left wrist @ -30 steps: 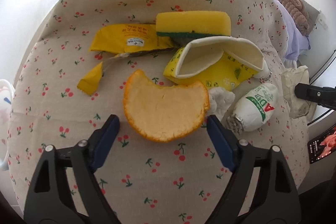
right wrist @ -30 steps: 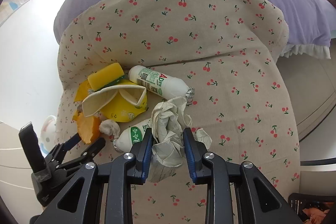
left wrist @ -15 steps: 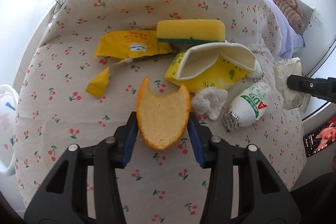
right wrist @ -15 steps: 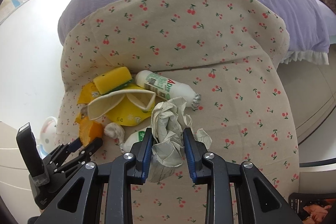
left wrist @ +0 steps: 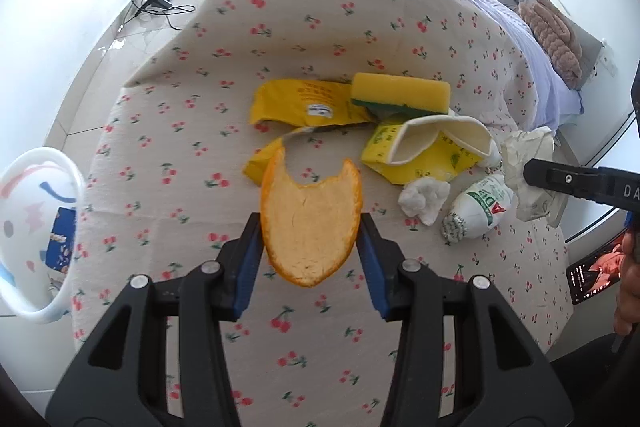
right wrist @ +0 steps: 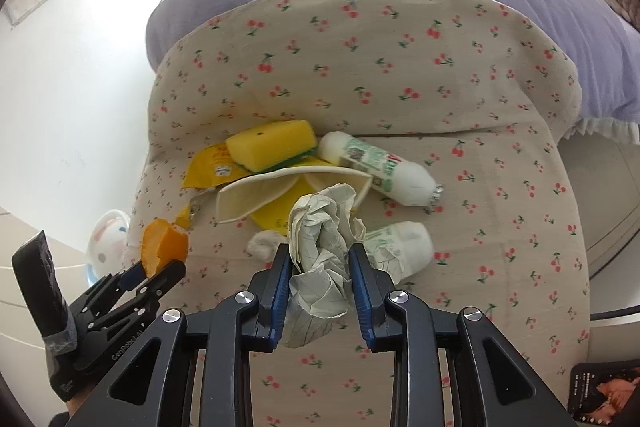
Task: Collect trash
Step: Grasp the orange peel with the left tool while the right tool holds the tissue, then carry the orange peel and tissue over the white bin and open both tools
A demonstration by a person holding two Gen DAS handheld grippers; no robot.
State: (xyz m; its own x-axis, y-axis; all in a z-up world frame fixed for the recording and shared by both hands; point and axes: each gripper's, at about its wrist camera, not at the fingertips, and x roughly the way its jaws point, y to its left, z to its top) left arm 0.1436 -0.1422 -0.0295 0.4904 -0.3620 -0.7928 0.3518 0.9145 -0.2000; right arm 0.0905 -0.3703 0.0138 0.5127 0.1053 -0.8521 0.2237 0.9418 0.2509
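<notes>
**Over the cherry cloth, both grippers loaded and bound for the bin**

Above the cloth (left wrist: 360,7), each hand has a piece of trash clamped and lifted clear. The left gripper (left wrist: 310,227) pinches an orange peel (left wrist: 310,223) edge-on between its blue pads, the peel bowed from the squeeze. The right gripper (right wrist: 318,275) is closed tight on a crumpled paper wad (right wrist: 320,251), which bulges above and below the pads.

The step in hand looks like the carry: picking up is done for these two items, dropping is not. A white bin (left wrist: 38,239) with a cartoon face sits low at the left, off the cloth's edge, its mouth open and some blue packaging showing inside. That seems the likely target, though nothing confirms it.

Still on the cloth, bunched toward the far middle: a sponge (left wrist: 400,89) resting on a yellow wrapper (left wrist: 296,103), a flattened yellow carton (left wrist: 432,147) just right of them, a small tissue ball (left wrist: 422,199) near it, and a white bottle (left wrist: 480,207) at the right. The right wrist view shows a second bottle (right wrist: 380,167) lying beyond the carton.

Next, each load must be brought over the bin's mouth before the pads part. The peel is held only by its edges and may slip if tilted; the paper is light and may cling to a pad. The left hand is nearer the bin, so it should probably go first, leaving room for the right to follow without the two grippers crossing.
</notes>
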